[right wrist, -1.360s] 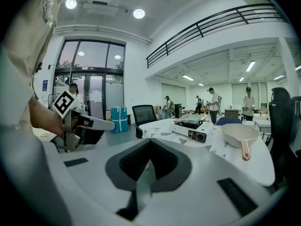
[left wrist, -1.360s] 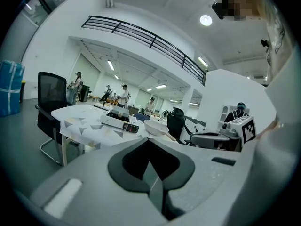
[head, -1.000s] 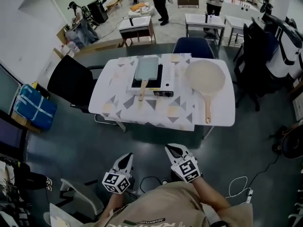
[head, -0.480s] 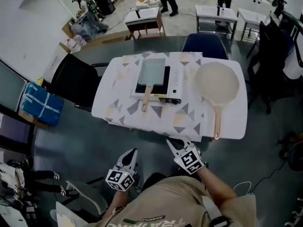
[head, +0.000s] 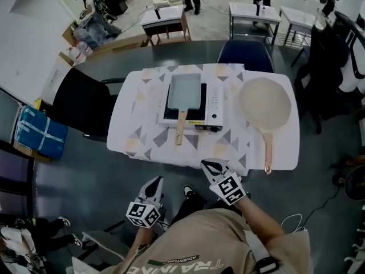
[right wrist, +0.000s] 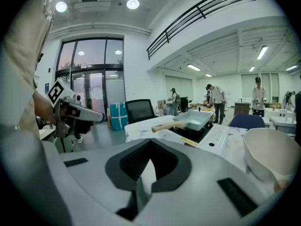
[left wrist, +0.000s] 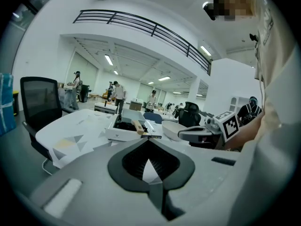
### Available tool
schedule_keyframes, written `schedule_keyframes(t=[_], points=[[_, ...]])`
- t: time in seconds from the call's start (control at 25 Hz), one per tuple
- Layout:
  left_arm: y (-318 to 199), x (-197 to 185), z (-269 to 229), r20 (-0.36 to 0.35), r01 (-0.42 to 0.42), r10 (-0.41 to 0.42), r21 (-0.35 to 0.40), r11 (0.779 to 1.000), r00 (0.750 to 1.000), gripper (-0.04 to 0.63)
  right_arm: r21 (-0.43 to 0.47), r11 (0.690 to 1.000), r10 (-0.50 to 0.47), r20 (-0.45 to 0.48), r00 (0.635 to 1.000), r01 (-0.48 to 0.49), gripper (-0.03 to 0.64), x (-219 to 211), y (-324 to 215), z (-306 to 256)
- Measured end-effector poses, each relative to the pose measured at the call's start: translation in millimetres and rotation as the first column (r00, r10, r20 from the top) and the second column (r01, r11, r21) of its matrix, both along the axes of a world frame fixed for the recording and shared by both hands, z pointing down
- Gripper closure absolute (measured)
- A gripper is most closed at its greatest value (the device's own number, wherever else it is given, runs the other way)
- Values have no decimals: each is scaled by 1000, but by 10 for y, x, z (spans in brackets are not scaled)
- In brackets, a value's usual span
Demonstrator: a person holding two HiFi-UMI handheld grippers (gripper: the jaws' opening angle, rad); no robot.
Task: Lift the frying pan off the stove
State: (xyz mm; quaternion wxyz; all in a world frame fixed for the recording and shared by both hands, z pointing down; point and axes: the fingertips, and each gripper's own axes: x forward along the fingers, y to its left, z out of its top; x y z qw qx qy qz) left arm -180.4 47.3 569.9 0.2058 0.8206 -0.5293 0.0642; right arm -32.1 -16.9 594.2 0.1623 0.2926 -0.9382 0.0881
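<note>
Left gripper (head: 156, 181), jaws closed on nothing, hangs well short of the bench (head: 134, 133); beyond and right of it the rectangular frying pan (head: 184, 90) sits on the stove (head: 212, 104) at mid-bench, its wooden handle (head: 180, 131) pointing to the near edge. The pan looks rigid, shallow and fairly light, best taken by that handle, clamped firmly against tipping. Right gripper (head: 210, 165), likewise closed and empty, hangs near the bench's near edge; a round pan (head: 265, 103) lies farther right.
</note>
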Motion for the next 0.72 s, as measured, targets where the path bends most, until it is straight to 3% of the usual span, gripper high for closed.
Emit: schedule_keyframes(t=[0.28,0.44,0.72], points=[[-584,-434,-56,46,-142,140,49,989,989,604,86,987,132,21,991,-134,620,-411,-527,-401],[-827,-571,-60,26,-199,197,76,977,980,603,115,975,194,-7,981,-192,620,-511,-688,-439],[-1100,-781,154,-77,-231,232,17,973,970,603,70,961,273,-79,959,-267,620,-505,-622,-277]])
